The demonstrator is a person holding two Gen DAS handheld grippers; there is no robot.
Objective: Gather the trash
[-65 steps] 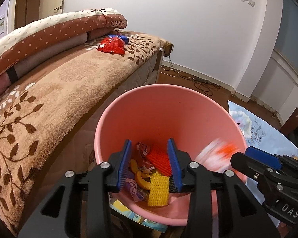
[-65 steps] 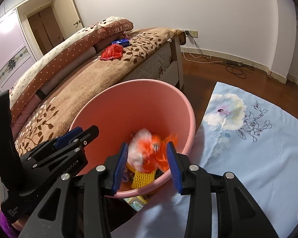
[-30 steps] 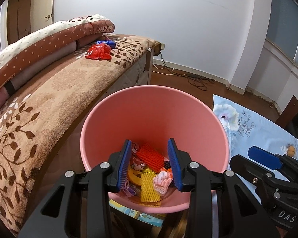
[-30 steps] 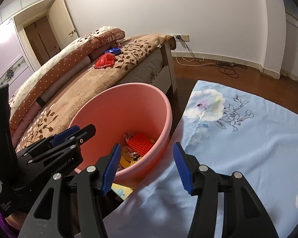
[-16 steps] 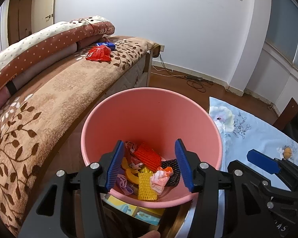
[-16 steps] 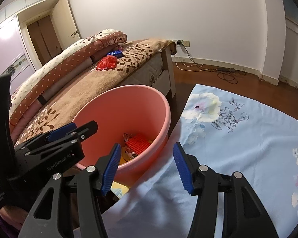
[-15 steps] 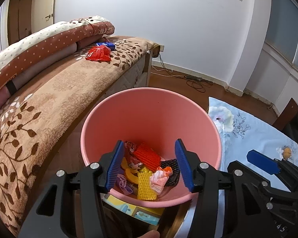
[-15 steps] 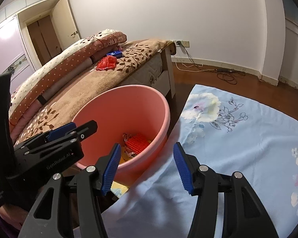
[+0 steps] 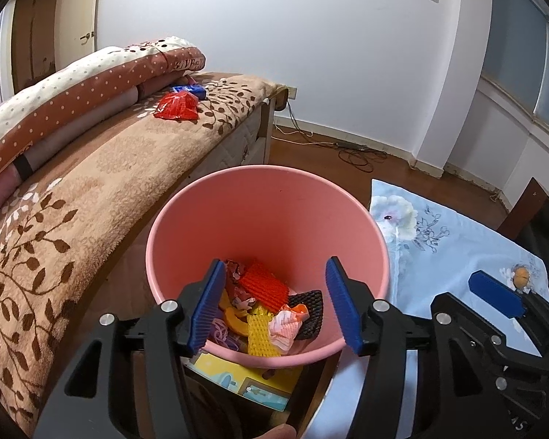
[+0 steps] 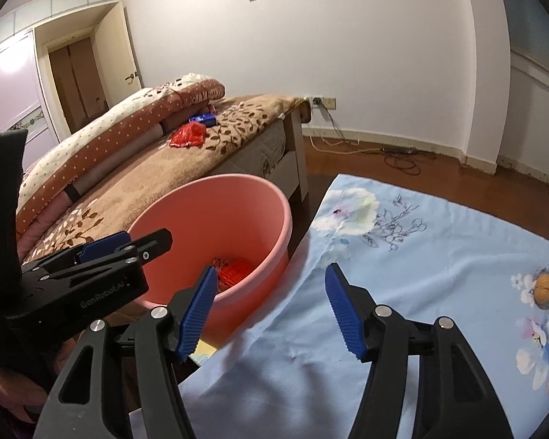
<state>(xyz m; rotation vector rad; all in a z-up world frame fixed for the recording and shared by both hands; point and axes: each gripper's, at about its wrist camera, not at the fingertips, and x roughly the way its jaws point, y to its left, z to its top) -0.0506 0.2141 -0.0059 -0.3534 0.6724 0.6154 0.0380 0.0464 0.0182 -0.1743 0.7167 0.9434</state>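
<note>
Now the left gripper (image 9: pixel 274 303) is held tilted down over the near rim of the pink bucket (image 9: pixel 208 197), its jaws just spread wide with nothing between them — the trash (image 9: pixel 263 289), red and yellow mesh and crumpled wrappers, lies at the bucket's bottom. Beside it the right gripper (image 10: pixel 271 307) is angled down over the edge of the blue floral cloth (image 10: pixel 439 256), jaws likewise just widened and empty — a red wrapper (image 10: pixel 188 135) is seen well apart on the bed (image 10: pixel 146 172).

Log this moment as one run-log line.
left gripper: opening, empty, over pink bin | right gripper: opening, empty, over blue cloth | red wrapper: on bed
</note>
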